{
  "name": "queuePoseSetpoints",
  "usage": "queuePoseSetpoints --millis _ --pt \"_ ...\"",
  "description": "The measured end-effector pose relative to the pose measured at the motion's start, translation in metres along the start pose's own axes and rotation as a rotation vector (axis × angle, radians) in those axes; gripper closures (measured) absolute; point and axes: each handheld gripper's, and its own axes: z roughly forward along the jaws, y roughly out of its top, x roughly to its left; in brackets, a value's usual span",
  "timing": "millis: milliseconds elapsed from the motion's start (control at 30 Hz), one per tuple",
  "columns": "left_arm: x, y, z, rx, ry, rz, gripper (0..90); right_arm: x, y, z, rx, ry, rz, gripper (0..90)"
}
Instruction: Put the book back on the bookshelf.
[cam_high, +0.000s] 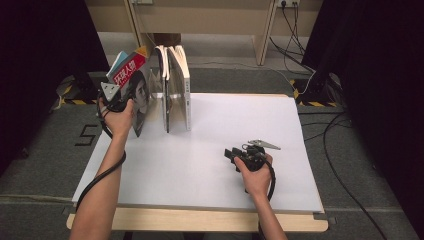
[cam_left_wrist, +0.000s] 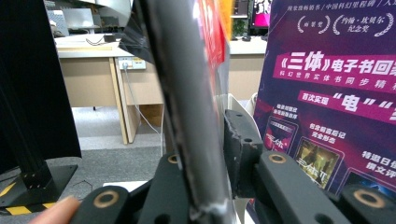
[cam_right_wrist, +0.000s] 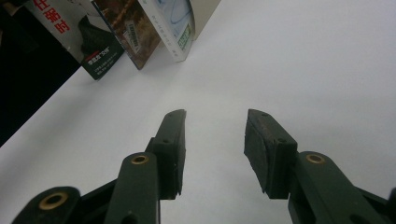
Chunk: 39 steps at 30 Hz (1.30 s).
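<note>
Two grippers in play. Left gripper (cam_high: 119, 102) has its jaws around the magazine (cam_high: 134, 90), pads barely on the cover; it stands tilted at the table's (cam_high: 210, 165) far-left corner, long axis upright, leaning away from the standing books (cam_high: 176, 92). Right gripper (cam_high: 234, 155) is released, empty, resting mid-table, well apart from them.

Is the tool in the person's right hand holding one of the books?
No, the right gripper has its jaws apart over the bare white table, well away from the standing books.
</note>
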Motion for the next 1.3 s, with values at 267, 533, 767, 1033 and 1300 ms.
queuePoseSetpoints --millis 267,533,767,1033,1300 --pt "0.001 0.003 -0.003 0.025 -0.005 -0.029 70.0 -0.001 0.001 -0.002 -0.006 -0.003 -0.005 58.9" --pt "0.001 0.001 -0.008 0.039 -0.02 -0.048 64.6 0.0 0.001 -0.001 -0.004 0.0 -0.004 58.9" --pt "-0.001 0.007 -0.014 0.074 -0.013 -0.093 55.7 0.0 0.001 -0.001 -0.004 0.0 -0.006 58.9" --pt "-0.007 0.014 -0.011 0.13 -0.018 -0.068 55.8 0.0 0.001 -0.001 -0.004 0.001 -0.005 58.9" --pt "0.001 0.024 0.002 0.266 0.015 -0.09 77.6 -0.001 0.001 -0.003 -0.001 -0.003 -0.001 58.8"
